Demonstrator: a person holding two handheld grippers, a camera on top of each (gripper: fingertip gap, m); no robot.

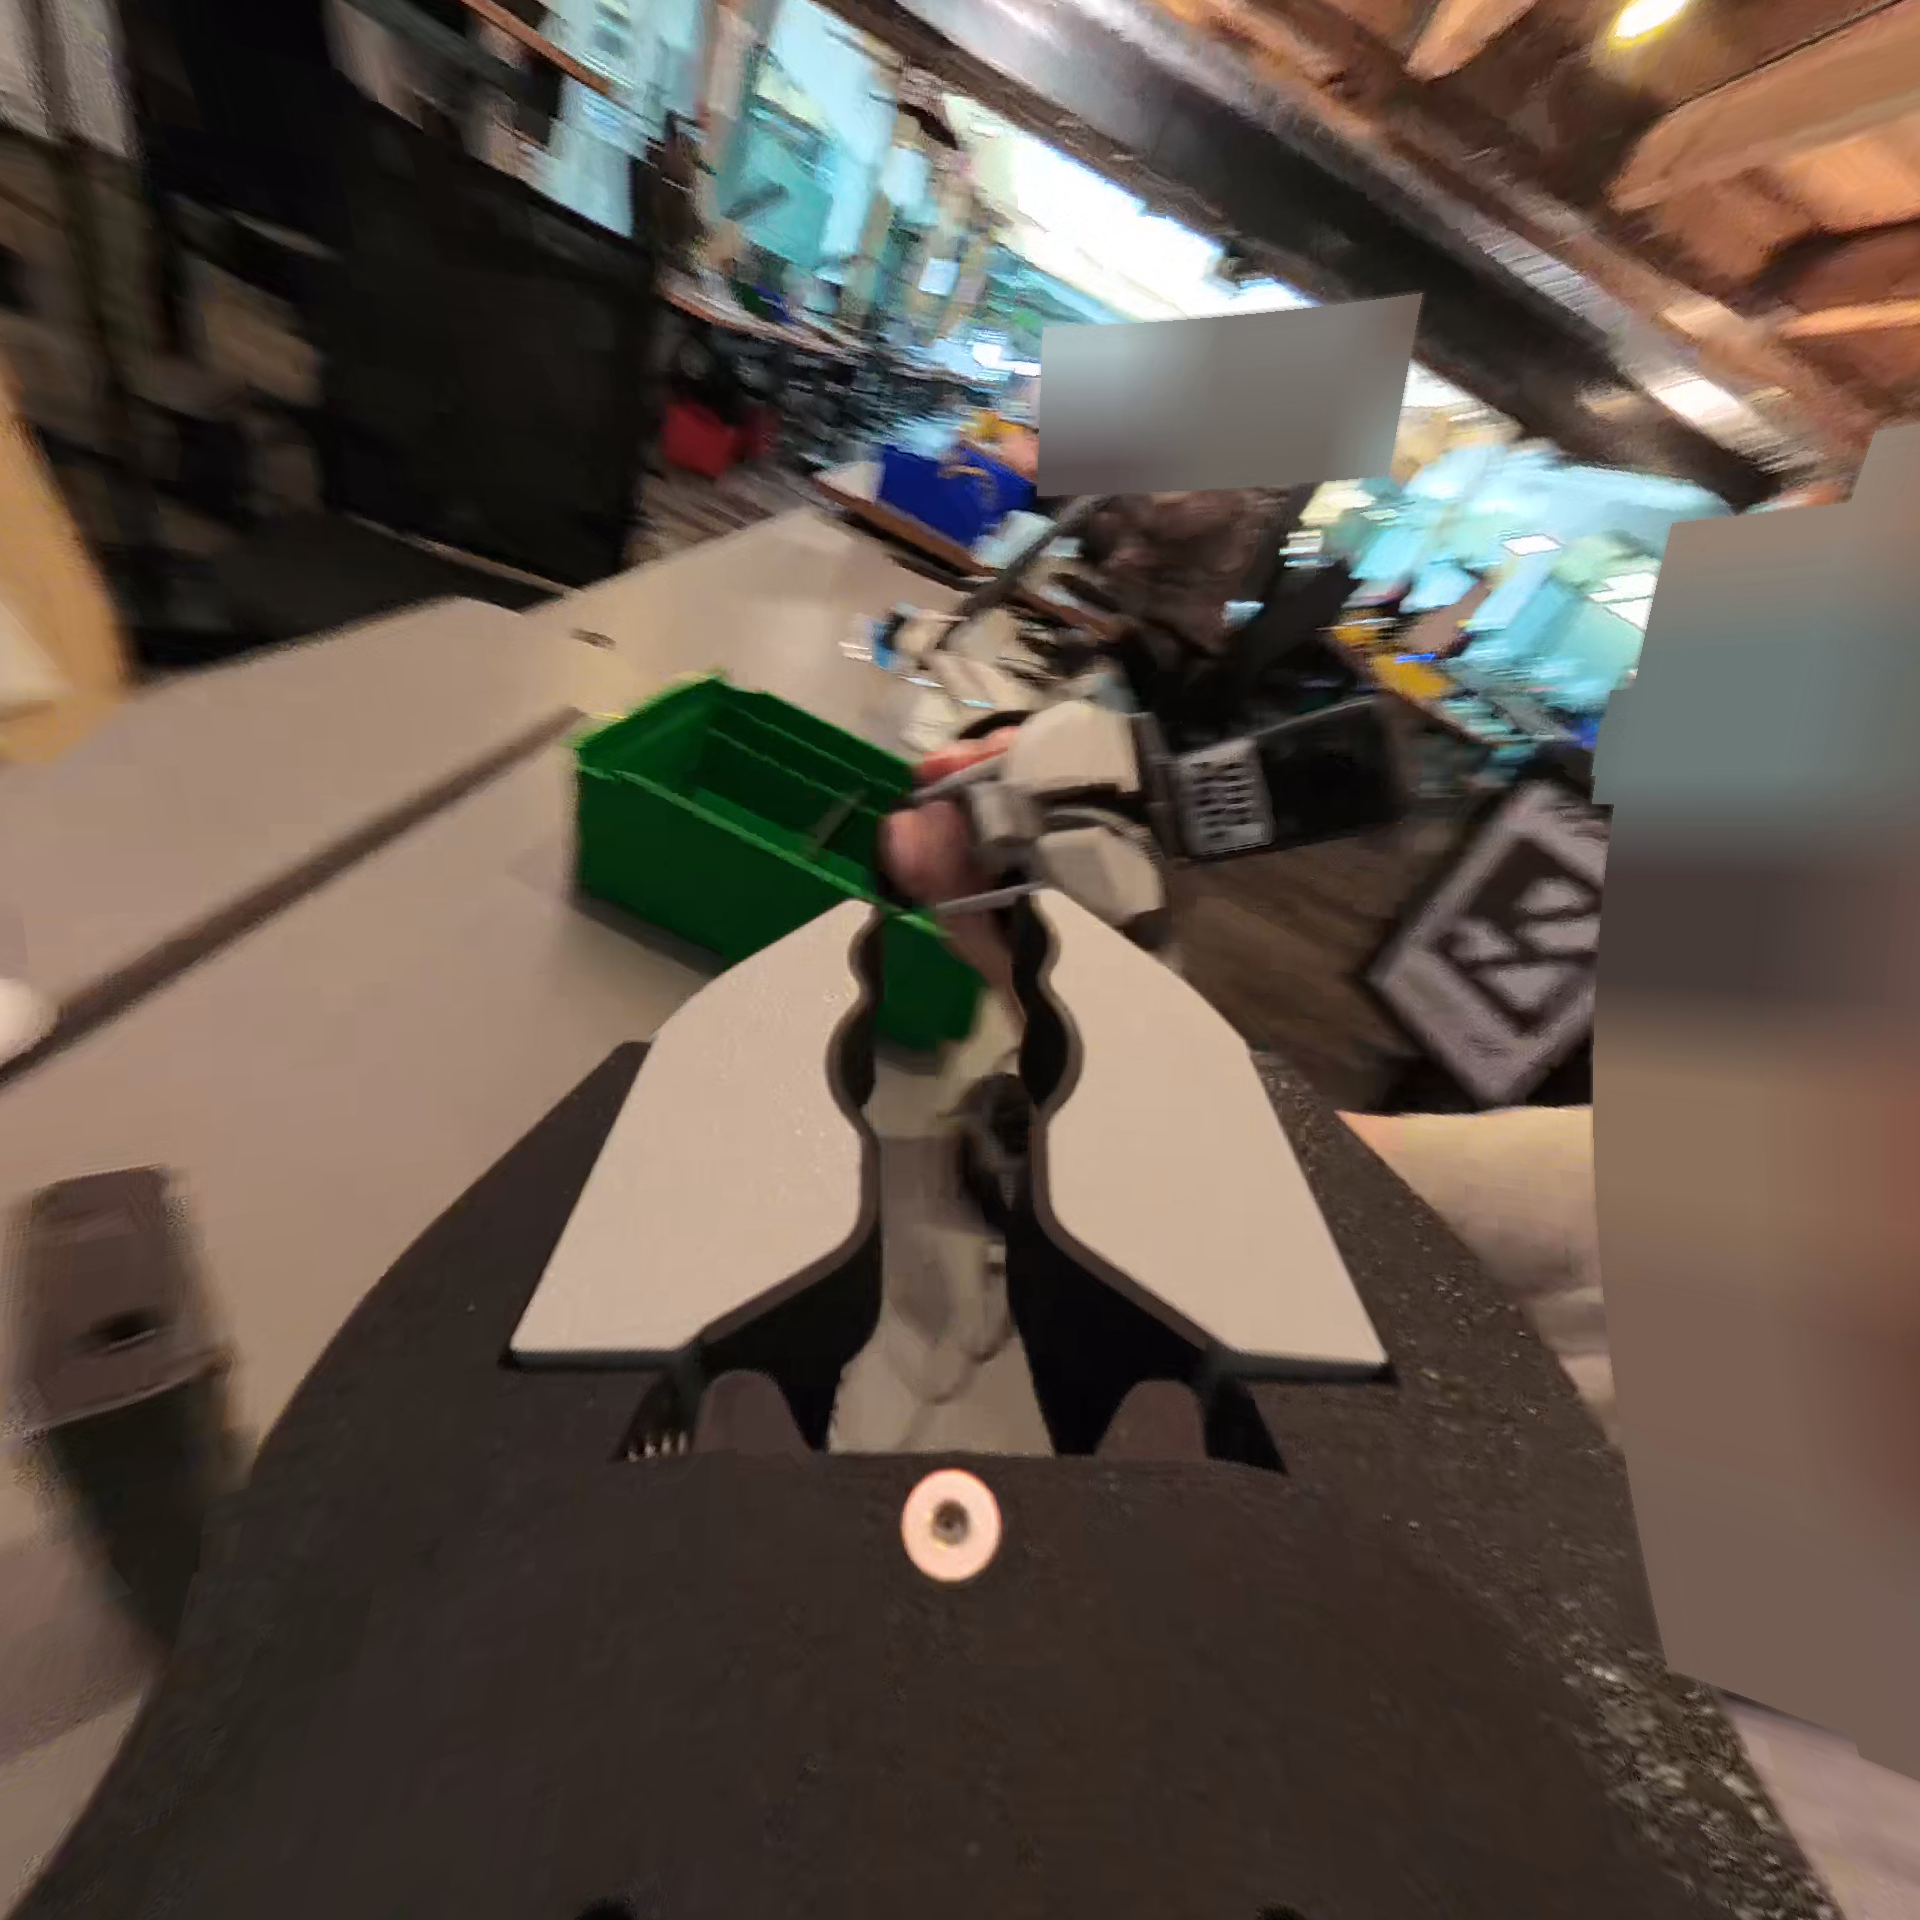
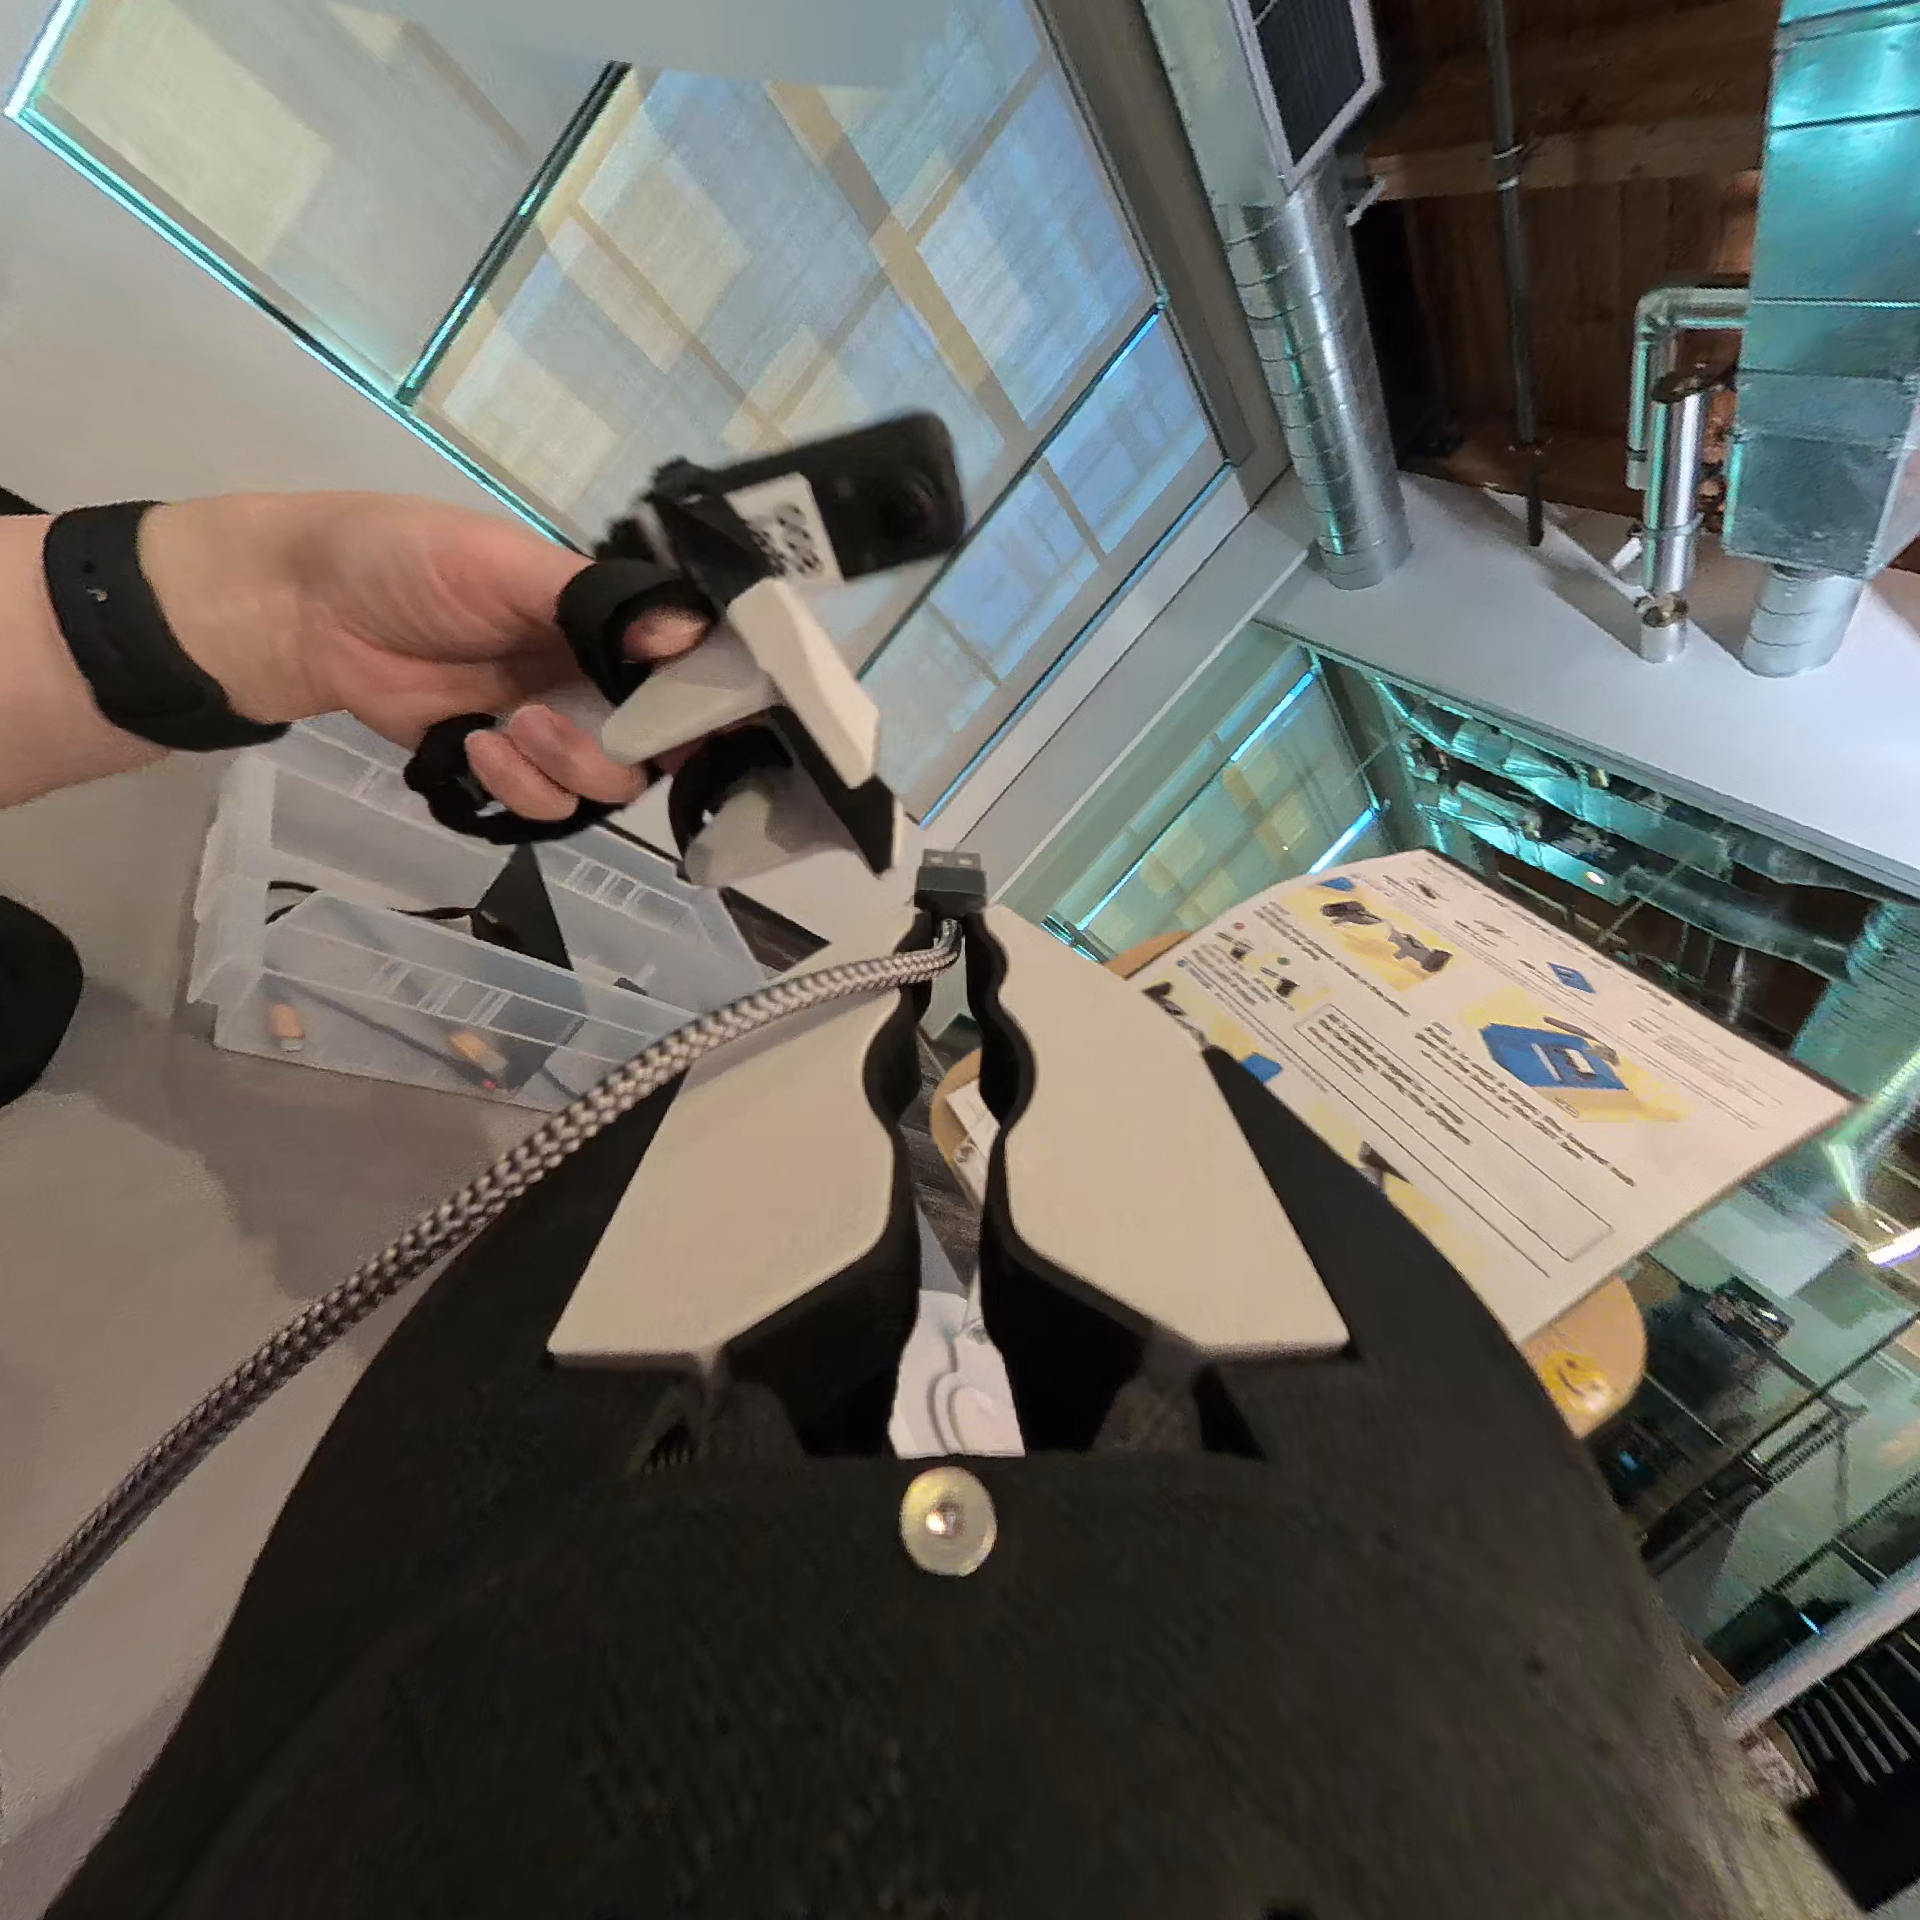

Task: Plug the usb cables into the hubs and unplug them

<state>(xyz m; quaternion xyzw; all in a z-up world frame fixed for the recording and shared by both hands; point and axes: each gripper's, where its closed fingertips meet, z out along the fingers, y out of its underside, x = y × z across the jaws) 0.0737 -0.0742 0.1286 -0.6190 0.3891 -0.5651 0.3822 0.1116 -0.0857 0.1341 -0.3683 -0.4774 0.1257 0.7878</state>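
Observation:
My right gripper (image 2: 956, 930) is shut on a grey braided USB cable (image 2: 520, 1143) just behind its plug. The USB-A plug (image 2: 951, 878) sticks out past the fingertips, and the cable trails off to the lower left. My left gripper (image 2: 842, 831), held by a hand with a black wristband, hovers just up and left of the plug with its tips close to it. In the blurred left wrist view the left gripper (image 1: 951, 914) stands a little open with nothing clearly between its fingers. The right gripper (image 1: 1023, 821) faces it at close range. I see no hub clearly.
A green bin (image 1: 727, 821) stands on the grey table (image 1: 312, 935) beyond the left gripper. A dark boxy object (image 1: 104, 1299) is at the left edge. Clear plastic organiser boxes (image 2: 416, 935), a printed sheet (image 2: 1455, 1039) and a round wooden surface (image 2: 1590, 1340) lie around the grippers. Across from one pair of fingers to the other is roughly 5 cm.

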